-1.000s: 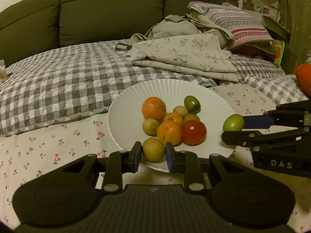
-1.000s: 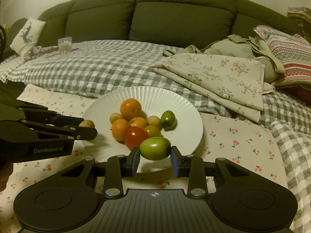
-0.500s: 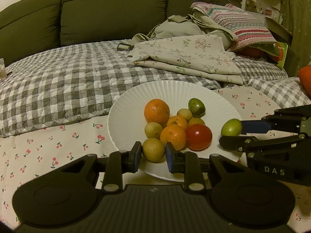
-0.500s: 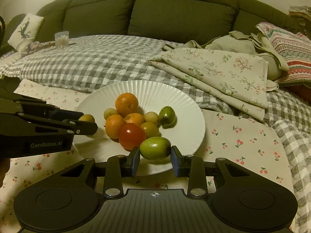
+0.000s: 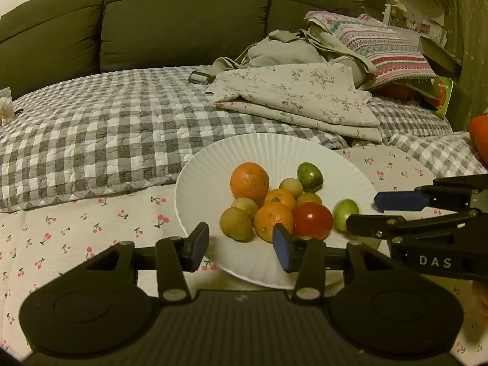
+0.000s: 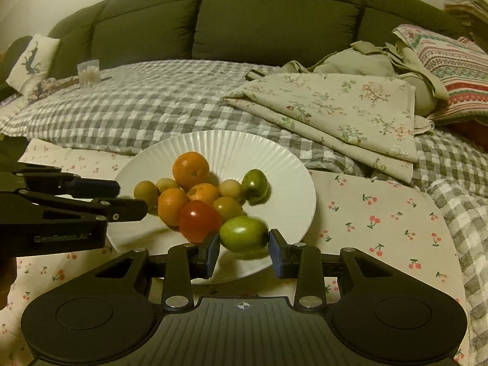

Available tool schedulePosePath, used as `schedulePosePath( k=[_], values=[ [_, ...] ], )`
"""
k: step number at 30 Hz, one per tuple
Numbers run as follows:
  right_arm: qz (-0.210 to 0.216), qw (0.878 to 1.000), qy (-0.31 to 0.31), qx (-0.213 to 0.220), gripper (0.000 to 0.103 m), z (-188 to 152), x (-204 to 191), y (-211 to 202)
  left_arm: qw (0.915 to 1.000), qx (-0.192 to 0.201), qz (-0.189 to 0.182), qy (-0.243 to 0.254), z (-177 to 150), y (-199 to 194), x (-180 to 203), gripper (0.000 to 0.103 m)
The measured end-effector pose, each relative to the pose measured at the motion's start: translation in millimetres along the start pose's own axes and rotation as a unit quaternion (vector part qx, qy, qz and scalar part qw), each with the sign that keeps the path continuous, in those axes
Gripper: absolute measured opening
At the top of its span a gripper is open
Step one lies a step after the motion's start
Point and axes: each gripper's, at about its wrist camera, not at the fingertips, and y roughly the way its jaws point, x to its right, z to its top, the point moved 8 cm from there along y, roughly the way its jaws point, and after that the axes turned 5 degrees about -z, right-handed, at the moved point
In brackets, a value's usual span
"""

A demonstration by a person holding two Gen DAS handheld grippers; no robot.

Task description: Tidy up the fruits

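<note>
A white ribbed plate [image 5: 262, 152] [image 6: 231, 143] on the cherry-print cloth holds oranges, a red tomato [image 5: 312, 220] [image 6: 199, 220] and several small green and yellow fruits. My left gripper [image 5: 241, 245] is open at the plate's near rim; an olive-yellow fruit [image 5: 236, 223] lies on the plate just beyond its pads. My right gripper [image 6: 244, 250] is open; a green fruit [image 6: 243, 233] [image 5: 345, 210] sits on the plate between its pads, free of them. Each gripper shows side-on in the other's view, the right one [image 5: 381, 210] and the left one [image 6: 122, 196].
A grey checked quilt [image 5: 91, 140] covers the sofa seat behind the plate. Folded floral cloth [image 5: 299, 97] and a striped pillow [image 5: 381, 48] lie at the back right. A small white cushion [image 6: 33, 61] is at the far left.
Both grippers have opened. The left one let go of the olive-yellow fruit and the right one let go of the green fruit; both fruits now rest on the plate.
</note>
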Motion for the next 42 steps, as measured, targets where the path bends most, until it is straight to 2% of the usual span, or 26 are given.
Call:
schedulePosePath(
  k=[2, 14, 24, 28, 33, 35, 38, 42],
  values=[
    [-0.001, 1.000, -0.001, 0.003, 0.045, 1, 0, -2, 1.0000, 0.000, -0.001, 0.000, 0, -1, 0, 0.046],
    [-0.001, 1.000, 0.024, 0.010, 0.045, 15, 7, -17, 0.9993, -0.004, 0.000, -0.036, 2, -23, 0, 0.046],
    [0.028, 0.999, 0.026, 0.007, 0.045, 16, -17, -47, 0.9976, -0.015, 0.030, -0.061, -5, -55, 2, 0.049],
    [0.021, 0.999, 0.036, 0.001, 0.045, 10, -12, -66, 0.9966, -0.010, 0.039, -0.072, -7, -76, 1, 0.054],
    [0.035, 0.997, 0.065, 0.001, 0.045, 9, -7, -94, 0.9956, -0.006, 0.054, -0.076, -13, -106, 2, 0.060],
    [0.049, 0.996, 0.073, 0.002, 0.053, 8, -9, -106, 0.9949, -0.002, 0.055, -0.085, -15, -118, 2, 0.064],
    [0.062, 0.995, 0.074, 0.005, 0.060, 5, -14, -123, 0.9934, 0.002, 0.064, -0.095, -23, -134, 4, 0.073],
    [0.066, 0.993, 0.094, 0.001, 0.064, -7, -17, -145, 0.9912, -0.001, 0.072, -0.111, -35, -148, 11, 0.076]
  ],
)
